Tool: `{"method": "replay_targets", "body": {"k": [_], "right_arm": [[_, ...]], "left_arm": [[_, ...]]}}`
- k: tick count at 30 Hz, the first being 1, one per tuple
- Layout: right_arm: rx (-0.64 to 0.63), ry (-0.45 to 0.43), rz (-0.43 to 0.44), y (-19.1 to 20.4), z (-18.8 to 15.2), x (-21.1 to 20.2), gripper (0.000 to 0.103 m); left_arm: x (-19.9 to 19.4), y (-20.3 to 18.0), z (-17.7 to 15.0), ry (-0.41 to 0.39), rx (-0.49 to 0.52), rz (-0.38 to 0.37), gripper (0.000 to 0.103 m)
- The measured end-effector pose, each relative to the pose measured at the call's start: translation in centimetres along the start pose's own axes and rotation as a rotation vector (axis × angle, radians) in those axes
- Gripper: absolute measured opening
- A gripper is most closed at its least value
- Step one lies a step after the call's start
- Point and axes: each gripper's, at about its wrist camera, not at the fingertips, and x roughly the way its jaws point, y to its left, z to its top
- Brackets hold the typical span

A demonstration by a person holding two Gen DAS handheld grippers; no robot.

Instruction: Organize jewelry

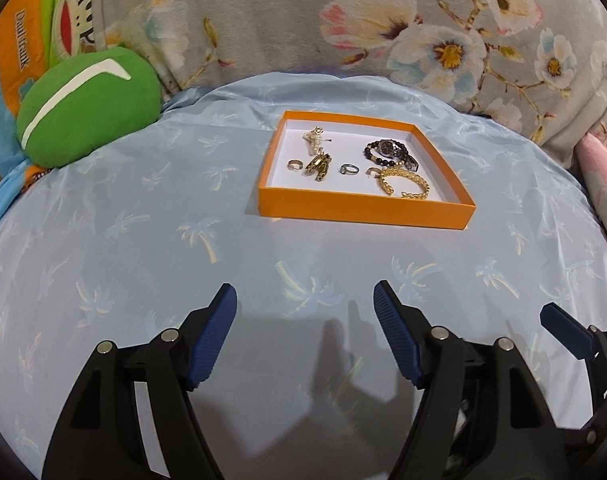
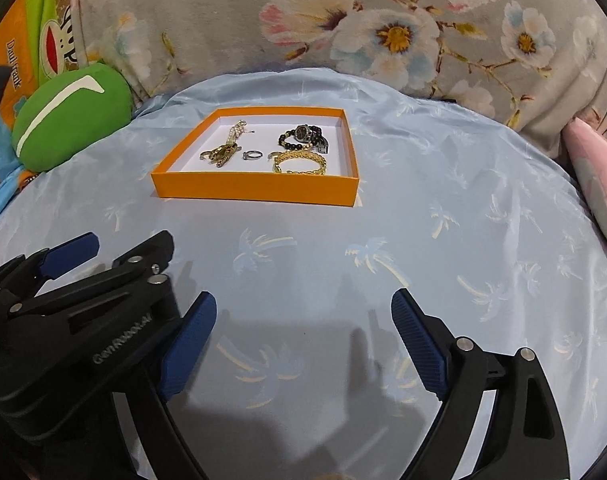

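Evenly lit, sharp fisheye views with dark, curved corners. Soft grey shadows fall on the blue sheet just ahead of and between the fingers.

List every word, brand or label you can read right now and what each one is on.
"Paul frank": orange strip of the cartoon-print fabric behind the green cushion; the first letter is uncertain.
"GenRobot.ai": embossed on the black body of the left gripper, partly blurred.
Watch dial in the orange box: too small to read.
Nothing else legible.
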Motion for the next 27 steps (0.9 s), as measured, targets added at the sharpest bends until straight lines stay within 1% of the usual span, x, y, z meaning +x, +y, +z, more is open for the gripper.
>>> {"method": "replay_targets", "body": {"k": [7, 18, 24, 25, 27], "right_arm": [[0.005, -0.001, -0.017, -0.3, -0.6, -0.6, 0.087], [0.033, 0.008, -0.011, -1.1, -1.0, -0.9, 0.087], [0.065, 0.002, -0.003, -1.8, -1.2, -1.1, 0.087], [0.063, 0.004, -0.002, -1.7, -1.2, -1.1, 0.087], [0.059, 0.007, -0.001, -1.6, -1.1, -1.0, 0.087]], "left_arm": [[-0.9, 1.0, -0.9, 0.011, -0.023, 0.002, 0.069], [-1.8, 2.1, -1.6, 0.004, -0.046, 0.01, 0.069], [-1.8, 1.5, -1.8, 0.02, 0.001, 0.029, 0.069], [-1.7, 1.4, -1.8, 0.025, 0.006, 0.039, 0.069], [-1.6, 1.6, -1.8, 0.032, 0.001, 0.037, 0.069]]}}
